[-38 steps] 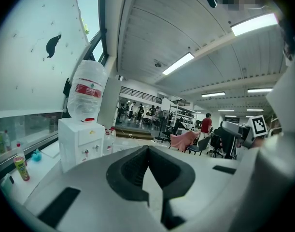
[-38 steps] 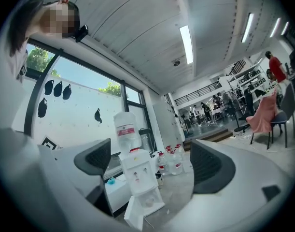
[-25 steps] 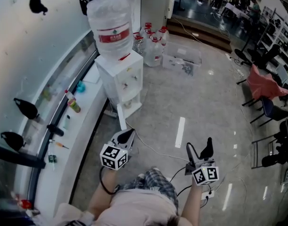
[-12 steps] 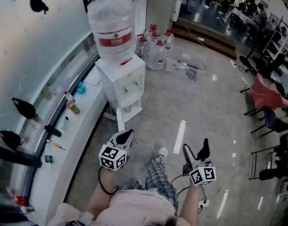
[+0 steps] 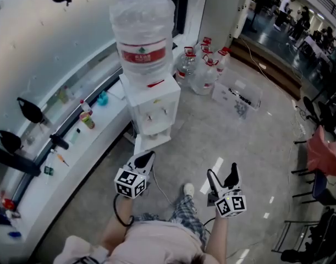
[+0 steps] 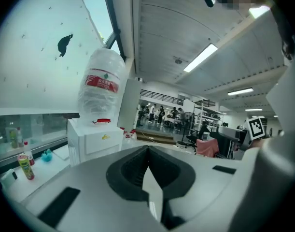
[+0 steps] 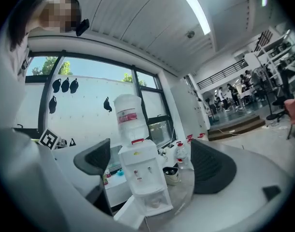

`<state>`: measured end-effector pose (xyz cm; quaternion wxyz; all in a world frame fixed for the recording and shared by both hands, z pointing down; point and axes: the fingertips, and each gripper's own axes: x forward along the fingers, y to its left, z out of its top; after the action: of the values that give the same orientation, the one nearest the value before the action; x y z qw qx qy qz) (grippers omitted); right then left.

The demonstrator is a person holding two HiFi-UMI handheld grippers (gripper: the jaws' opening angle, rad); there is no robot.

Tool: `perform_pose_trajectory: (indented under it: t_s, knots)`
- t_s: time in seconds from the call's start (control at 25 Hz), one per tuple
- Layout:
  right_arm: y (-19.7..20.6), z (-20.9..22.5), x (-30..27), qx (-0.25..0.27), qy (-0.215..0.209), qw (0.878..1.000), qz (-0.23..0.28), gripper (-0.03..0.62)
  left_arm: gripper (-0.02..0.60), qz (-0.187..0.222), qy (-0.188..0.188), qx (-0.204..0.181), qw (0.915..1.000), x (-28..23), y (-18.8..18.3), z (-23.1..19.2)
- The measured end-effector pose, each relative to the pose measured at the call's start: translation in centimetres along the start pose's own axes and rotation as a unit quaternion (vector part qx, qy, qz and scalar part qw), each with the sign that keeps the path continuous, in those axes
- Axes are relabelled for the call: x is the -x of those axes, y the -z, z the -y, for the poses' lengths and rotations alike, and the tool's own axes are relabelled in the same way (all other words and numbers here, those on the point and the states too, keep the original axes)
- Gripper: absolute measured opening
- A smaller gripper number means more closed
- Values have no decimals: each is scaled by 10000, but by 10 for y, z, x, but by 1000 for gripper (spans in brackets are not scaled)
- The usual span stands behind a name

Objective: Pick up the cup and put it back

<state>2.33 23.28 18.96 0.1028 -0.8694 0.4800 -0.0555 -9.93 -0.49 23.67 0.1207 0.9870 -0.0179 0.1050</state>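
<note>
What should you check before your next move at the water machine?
1. Right gripper open: ok, jaws apart, nothing between them.
2. Left gripper open: not ok, jaws together.
3. Water machine in front: ok, straight ahead, not touched by either gripper.
4. Cup spotted: cannot tell, only a small pale shape in the machine's bottom shelf.
5. Right gripper lined up: ok, the machine shows between its jaws.

right tool [image 7: 152, 164]: jaws apart, empty | water dispenser [image 7: 140, 178] ahead between them
</note>
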Motion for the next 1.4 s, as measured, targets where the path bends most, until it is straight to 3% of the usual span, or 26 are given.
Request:
perform_pose_trajectory:
  t_s: [0.28,0.48,0.72,1.04,1.4]
  knots:
    - [-28,48,-123,41,-1376,9895,-445,511,25,259,-1099,302,9931,-65,-36,-13]
    - [-28,63,-185,129,-2236,9715,-773,511,25,345,-1966,544,9784,-85,-37,-27]
    - [-20,69,-237,72,-2870,9523,-1035,511,25,360,-2576,530,9641,-95,-40,-37]
    - [-11,41,-271,76,-3252,9392,-1104,511,25,320,-2840,377,9576,-89,-46,-56]
    - [-4,26,-275,107,-3206,9397,-1186,511,25,414,-2790,442,9584,-83,-49,-69]
